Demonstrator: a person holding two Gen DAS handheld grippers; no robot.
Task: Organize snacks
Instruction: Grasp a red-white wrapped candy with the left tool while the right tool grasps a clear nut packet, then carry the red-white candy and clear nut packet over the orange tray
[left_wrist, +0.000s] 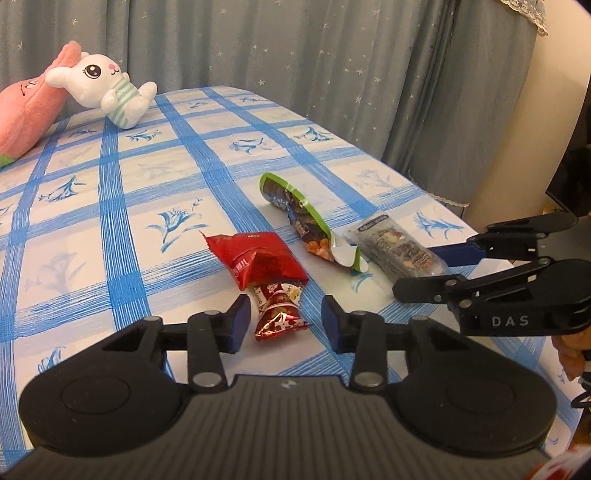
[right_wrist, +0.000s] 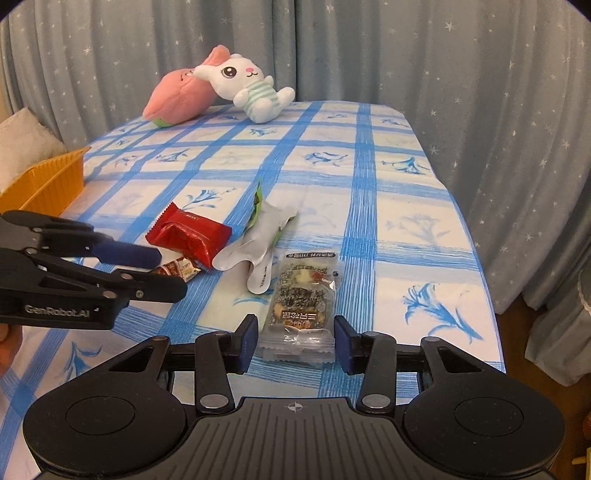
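Several snacks lie on the blue-checked tablecloth (left_wrist: 122, 206). A small shiny red-and-white candy packet (left_wrist: 279, 314) sits between the fingers of my open left gripper (left_wrist: 282, 325), which also shows from the side in the right wrist view (right_wrist: 166, 271). Behind it lies a red packet (left_wrist: 258, 260) (right_wrist: 190, 236). A green-edged foil pouch (left_wrist: 306, 221) (right_wrist: 258, 243) lies in the middle. A clear packet of dark nut bar (right_wrist: 301, 306) (left_wrist: 397, 247) lies between the fingers of my open right gripper (right_wrist: 295, 341), seen also in the left wrist view (left_wrist: 424, 271).
An orange basket (right_wrist: 44, 184) stands at the table's left edge. A white plush rabbit (right_wrist: 251, 88) and a pink plush (right_wrist: 177, 98) rest at the far end against grey star curtains. The table's right edge (right_wrist: 476, 258) drops off to the floor.
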